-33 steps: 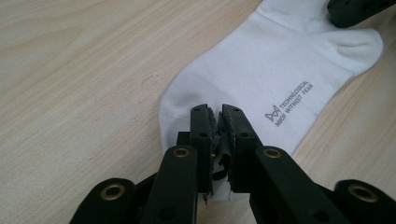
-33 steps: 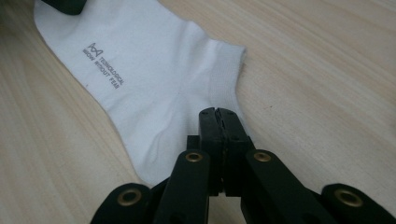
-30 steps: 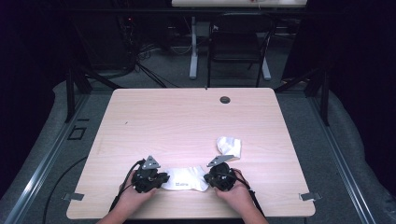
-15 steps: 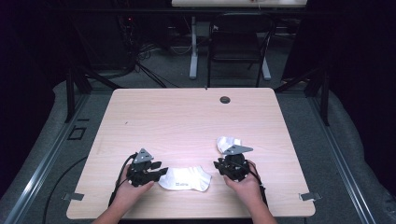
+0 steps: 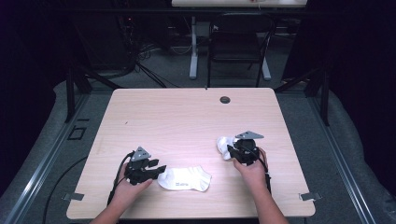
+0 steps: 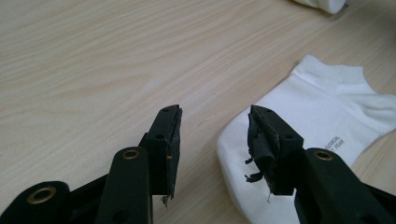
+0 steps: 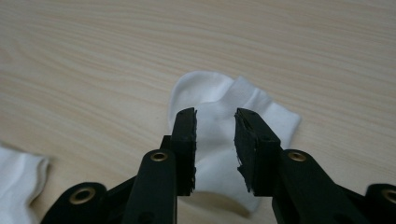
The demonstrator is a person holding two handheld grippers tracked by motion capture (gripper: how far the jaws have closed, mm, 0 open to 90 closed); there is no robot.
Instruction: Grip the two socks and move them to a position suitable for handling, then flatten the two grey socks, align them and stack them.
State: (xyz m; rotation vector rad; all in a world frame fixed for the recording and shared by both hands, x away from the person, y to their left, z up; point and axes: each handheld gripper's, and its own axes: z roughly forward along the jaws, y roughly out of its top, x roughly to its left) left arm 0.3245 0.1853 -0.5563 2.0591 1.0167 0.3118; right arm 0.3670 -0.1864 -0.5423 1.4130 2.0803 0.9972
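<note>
A flat white ankle sock point(image 5: 184, 178) with small grey print lies near the table's front edge. My left gripper point(image 5: 161, 169) stands open just to its left, jaw tips at the sock's end. In the left gripper view the gripper point(image 6: 215, 116) is open over bare wood, with the sock point(image 6: 327, 107) beside and partly under the right jaw. A second, crumpled white sock point(image 5: 224, 143) lies to the right. My right gripper point(image 5: 233, 151) is against it. In the right gripper view the open gripper point(image 7: 215, 116) straddles this sock point(image 7: 219, 93) without pinching it.
The light wooden table point(image 5: 187, 121) has a black round grommet point(image 5: 225, 99) near its far edge. A dark chair point(image 5: 238, 32) stands beyond the table. The flat sock's edge point(image 7: 18, 186) shows at the lower left of the right gripper view.
Both grippers were at the flat sock one second ago. The right gripper has moved right and forward to the crumpled sock. The left gripper has backed off slightly to the left.
</note>
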